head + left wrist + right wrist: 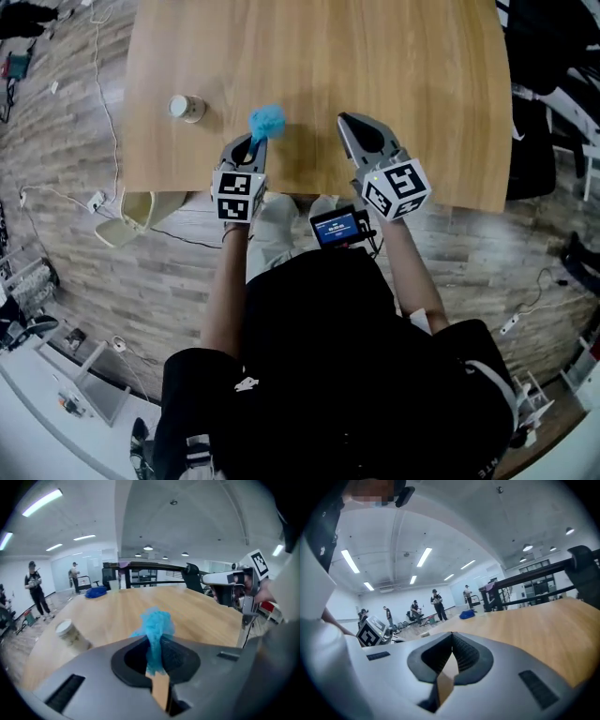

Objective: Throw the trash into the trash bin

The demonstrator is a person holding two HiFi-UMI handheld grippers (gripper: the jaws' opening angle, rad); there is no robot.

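Observation:
A crumpled blue piece of trash (pixel 267 120) (pixel 157 623) is pinched in my left gripper (pixel 258 141) (pixel 157 641), which is shut on it just above the near edge of the wooden table (pixel 375 56). The wad sticks out past the fingertips. My right gripper (pixel 345 120) (pixel 451 634) hovers over the same edge to the right, shut, with nothing between its jaws. A cream trash bin (pixel 136 214) stands on the floor below the table's near left corner. A small capped cup (pixel 186 108) (pixel 70 634) sits on the table to the left of the wad.
A blue bundle (pixel 95 592) (pixel 466 614) lies at the table's far end. A power strip (pixel 97 202) and cables lie on the floor by the bin. Several people (pixel 35 592) stand far off in the room. Black chairs (pixel 534 141) are at the table's right.

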